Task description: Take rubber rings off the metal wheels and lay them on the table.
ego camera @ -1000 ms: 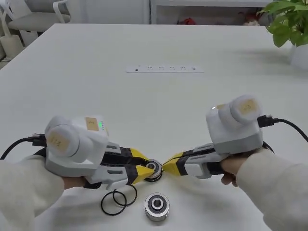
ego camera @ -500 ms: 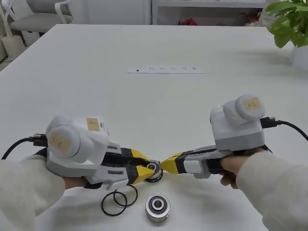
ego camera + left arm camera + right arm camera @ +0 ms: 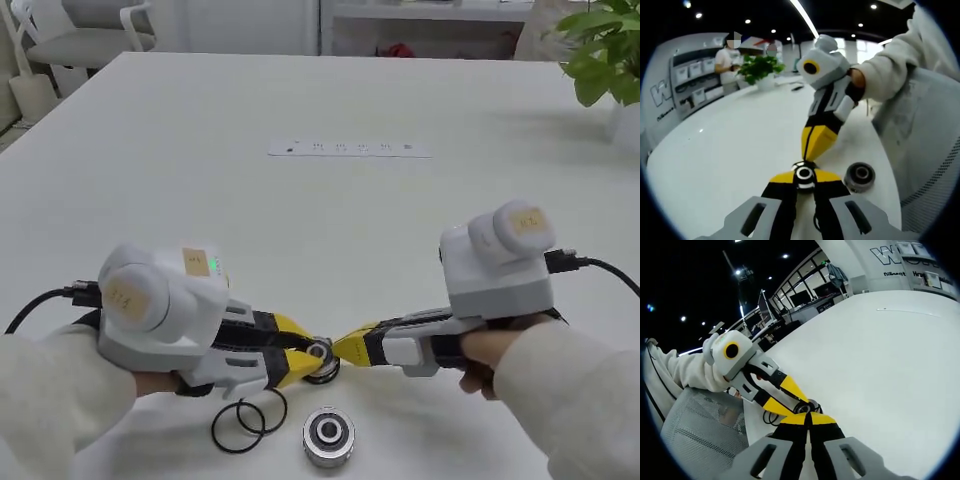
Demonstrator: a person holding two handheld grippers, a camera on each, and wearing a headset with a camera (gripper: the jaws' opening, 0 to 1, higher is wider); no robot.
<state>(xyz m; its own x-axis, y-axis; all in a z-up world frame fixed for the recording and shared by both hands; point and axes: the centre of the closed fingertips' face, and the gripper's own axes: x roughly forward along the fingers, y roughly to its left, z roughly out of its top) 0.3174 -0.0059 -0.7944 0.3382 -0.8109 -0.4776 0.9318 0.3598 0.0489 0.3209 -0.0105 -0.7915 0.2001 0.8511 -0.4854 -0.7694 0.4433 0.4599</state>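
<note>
Left gripper [image 3: 298,362] clamps a metal wheel [image 3: 321,353]. Right gripper [image 3: 343,347], jaws together, nips its rim; ring grasp unclear. Best to peel the ring outward steadily, wheel held firm.

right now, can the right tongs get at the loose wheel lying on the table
Probably yes. The loose wheel lies uncovered on the table near the right tongs. But those tongs are shut against the other wheel, gripped by the left tongs, so they must back off and open first.
</note>
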